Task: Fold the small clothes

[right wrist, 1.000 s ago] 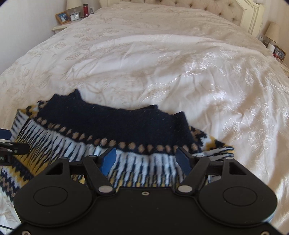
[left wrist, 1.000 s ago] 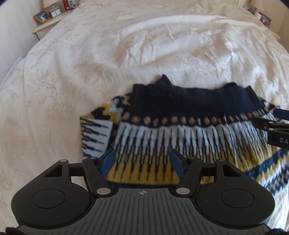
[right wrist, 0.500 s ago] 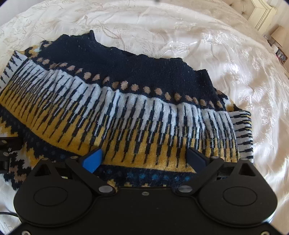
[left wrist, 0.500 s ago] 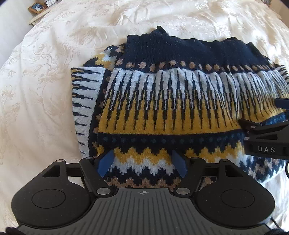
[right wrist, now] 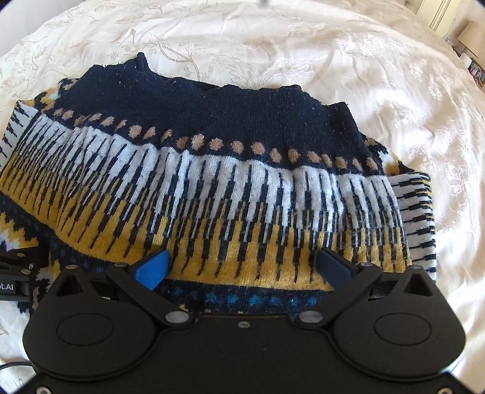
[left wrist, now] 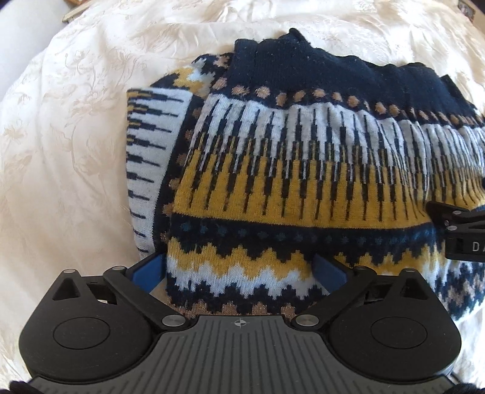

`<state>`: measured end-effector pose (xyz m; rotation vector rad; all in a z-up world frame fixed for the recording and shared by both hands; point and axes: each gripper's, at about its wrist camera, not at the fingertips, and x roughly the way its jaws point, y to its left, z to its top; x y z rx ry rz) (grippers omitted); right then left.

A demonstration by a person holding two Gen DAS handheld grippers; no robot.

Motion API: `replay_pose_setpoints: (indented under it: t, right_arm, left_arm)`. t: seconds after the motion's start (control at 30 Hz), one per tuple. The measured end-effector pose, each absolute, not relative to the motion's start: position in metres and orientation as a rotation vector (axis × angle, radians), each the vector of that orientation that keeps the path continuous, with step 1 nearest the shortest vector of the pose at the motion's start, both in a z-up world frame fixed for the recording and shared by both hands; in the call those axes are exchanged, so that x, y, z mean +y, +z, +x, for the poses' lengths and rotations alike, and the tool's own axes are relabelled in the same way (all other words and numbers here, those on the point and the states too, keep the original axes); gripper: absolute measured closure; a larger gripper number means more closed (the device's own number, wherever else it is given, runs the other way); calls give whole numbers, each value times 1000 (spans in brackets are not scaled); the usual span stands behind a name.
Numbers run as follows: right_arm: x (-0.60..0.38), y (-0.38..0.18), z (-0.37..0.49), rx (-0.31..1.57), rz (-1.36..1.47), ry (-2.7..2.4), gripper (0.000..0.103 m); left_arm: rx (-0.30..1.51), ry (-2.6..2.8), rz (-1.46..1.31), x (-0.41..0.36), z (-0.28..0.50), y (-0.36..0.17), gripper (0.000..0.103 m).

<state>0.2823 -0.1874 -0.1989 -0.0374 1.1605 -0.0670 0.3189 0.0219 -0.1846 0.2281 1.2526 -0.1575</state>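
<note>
A small knitted sweater point(left wrist: 288, 169) in navy, white and mustard patterns lies flat on the bed, navy band at the far edge, sleeves tucked in at both sides. My left gripper point(left wrist: 239, 269) is open low over its near left corner, blue pads either side of the zigzag band. My right gripper point(right wrist: 242, 266) is open too, straddling the sweater point(right wrist: 227, 188) at the mustard band on its near right part. Each gripper shows at the edge of the other's view: the right gripper point(left wrist: 460, 233), the left gripper point(right wrist: 15, 272). Nothing is clamped.
A cream embroidered bedspread point(right wrist: 379, 78) covers the bed all round the sweater. A nightstand corner point(left wrist: 72, 9) peeks in at the far left, and small items point(right wrist: 466, 45) stand at the far right.
Both grippers have dropped and tilted down towards the sweater, which now fills the views. Their jaws have spread wider around the near edge.
</note>
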Motion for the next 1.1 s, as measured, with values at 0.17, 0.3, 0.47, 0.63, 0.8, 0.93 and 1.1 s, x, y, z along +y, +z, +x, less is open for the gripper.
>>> replay_pose_setpoints:
  t: [0.17,0.3,0.47,0.63,0.8,0.93,1.1]
  right_arm:
    - [-196,-203,278,1141,-12,-43,0]
    - [-203,-208,275,1121,10,-25,0]
    - [-212,-210,273,1102,25,11,0]
    - [-235,-194,266,1100,75,84,1]
    - [-269,-166,244,1044,145,84,1]
    - [-298,-143,224,1008,238,49,1]
    - [-330,-139,208,1003,328,-3,1]
  left_arm:
    - [1308,-155,50,45,326,-192,0]
    - [1308,-179,35,49,327,-195,0]
    - [1325,-185,31,48,330,-191,0]
    - [1288,-136,-11,52,327,-162,9]
    - [1195,-136,30,30,311,-119,9]
    - [1162,-201,96,-4,303,-113,9]
    - [1173,-244,149,-40,295,-128,9]
